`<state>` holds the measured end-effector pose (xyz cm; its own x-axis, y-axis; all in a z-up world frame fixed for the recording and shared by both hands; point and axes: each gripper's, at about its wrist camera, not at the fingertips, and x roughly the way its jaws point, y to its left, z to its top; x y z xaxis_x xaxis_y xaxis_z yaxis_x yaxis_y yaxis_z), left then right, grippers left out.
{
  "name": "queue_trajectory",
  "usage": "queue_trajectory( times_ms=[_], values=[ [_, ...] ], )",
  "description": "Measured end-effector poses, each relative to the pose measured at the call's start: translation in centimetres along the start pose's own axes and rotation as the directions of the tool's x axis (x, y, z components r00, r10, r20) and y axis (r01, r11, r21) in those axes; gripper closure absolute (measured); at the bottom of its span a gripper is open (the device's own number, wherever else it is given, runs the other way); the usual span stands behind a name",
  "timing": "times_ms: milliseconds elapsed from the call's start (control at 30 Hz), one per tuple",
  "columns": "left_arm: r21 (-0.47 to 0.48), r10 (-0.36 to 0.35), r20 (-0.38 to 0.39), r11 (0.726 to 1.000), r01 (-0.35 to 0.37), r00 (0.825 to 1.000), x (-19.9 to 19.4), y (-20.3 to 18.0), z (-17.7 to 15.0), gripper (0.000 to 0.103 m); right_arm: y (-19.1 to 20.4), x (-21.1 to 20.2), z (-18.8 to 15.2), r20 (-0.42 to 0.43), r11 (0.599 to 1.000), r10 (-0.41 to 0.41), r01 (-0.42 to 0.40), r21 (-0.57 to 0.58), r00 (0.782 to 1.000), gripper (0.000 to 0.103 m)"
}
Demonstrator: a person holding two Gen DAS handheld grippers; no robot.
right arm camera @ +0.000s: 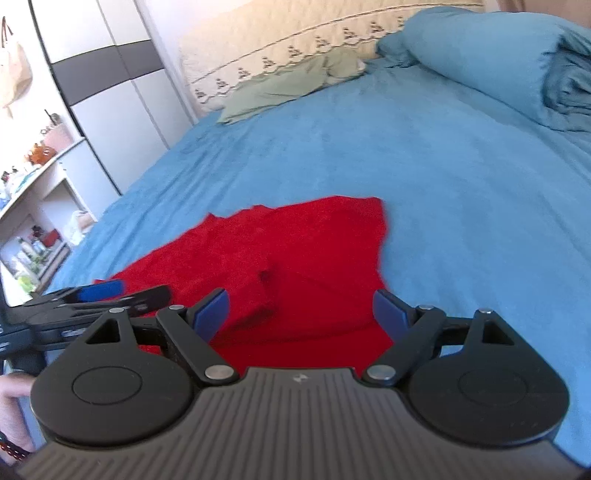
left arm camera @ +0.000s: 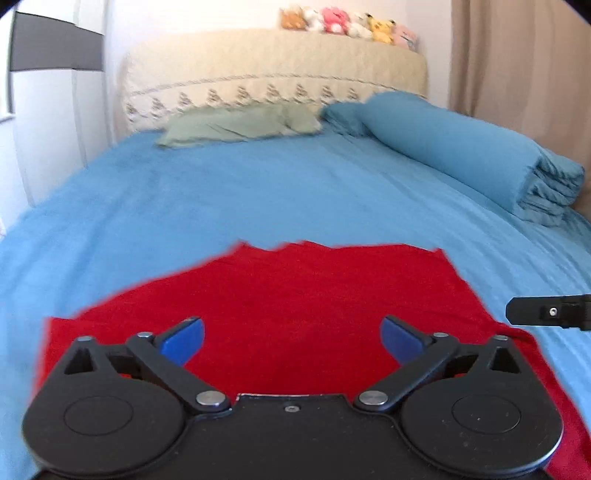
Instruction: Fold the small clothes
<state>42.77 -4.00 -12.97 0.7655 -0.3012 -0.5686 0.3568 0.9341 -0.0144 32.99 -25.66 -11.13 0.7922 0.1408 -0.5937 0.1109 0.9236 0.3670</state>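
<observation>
A small red garment [left arm camera: 295, 295] lies spread on the blue bedspread [left arm camera: 258, 192], near the bed's front edge. My left gripper [left arm camera: 293, 341] hovers low over its near part, jaws wide open, blue pads apart with only cloth below them. In the right wrist view the same red garment [right arm camera: 295, 251] shows a raised fold near its middle. Over its near right part my right gripper [right arm camera: 301, 314] is open too, nothing between its pads. The left gripper [right arm camera: 99, 295] appears at the left of that view; a tip of the right gripper's fingers [left arm camera: 546, 312] enters the left wrist view from the right.
A folded blue duvet [left arm camera: 480, 155] lies along the bed's right side, a green pillowcase [left arm camera: 240, 127] by the padded headboard [left arm camera: 273, 74] with plush toys [left arm camera: 347, 24] on top. A wardrobe [right arm camera: 110, 81] and cluttered shelves [right arm camera: 33, 221] stand left of the bed.
</observation>
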Motion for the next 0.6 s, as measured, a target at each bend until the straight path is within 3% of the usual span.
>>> queue_trajectory(
  times_ms=[200, 267, 433, 600],
  values=[
    [-0.041, 0.16, -0.044, 0.986, -0.162, 0.986, -1.6, 6.8, -1.7, 0.0, 2.7, 4.5, -0.2, -0.083, 0.998, 0.042, -0.038, 0.054, 0.996, 0.012],
    [-0.086, 0.185, -0.048, 0.978, -0.188, 0.982, -2.2, 8.8, -2.5, 0.0, 3.5, 6.1, -0.7, -0.11, 0.997, 0.047, -0.039, 0.07, 0.993, 0.025],
    [-0.19, 0.253, -0.066, 0.946, -0.261, 0.965, -3.4, 13.3, -4.3, 0.0, 5.0, 8.4, -1.5, -0.136, 0.994, 0.047, -0.033, 0.102, 0.99, 0.035],
    [-0.267, 0.269, -0.091, 0.921, -0.284, 0.959, -4.3, 15.9, -5.8, 0.0, 5.9, 9.9, -1.8, -0.15, 0.994, -0.016, 0.031, 0.101, 0.989, 0.061]
  ],
)
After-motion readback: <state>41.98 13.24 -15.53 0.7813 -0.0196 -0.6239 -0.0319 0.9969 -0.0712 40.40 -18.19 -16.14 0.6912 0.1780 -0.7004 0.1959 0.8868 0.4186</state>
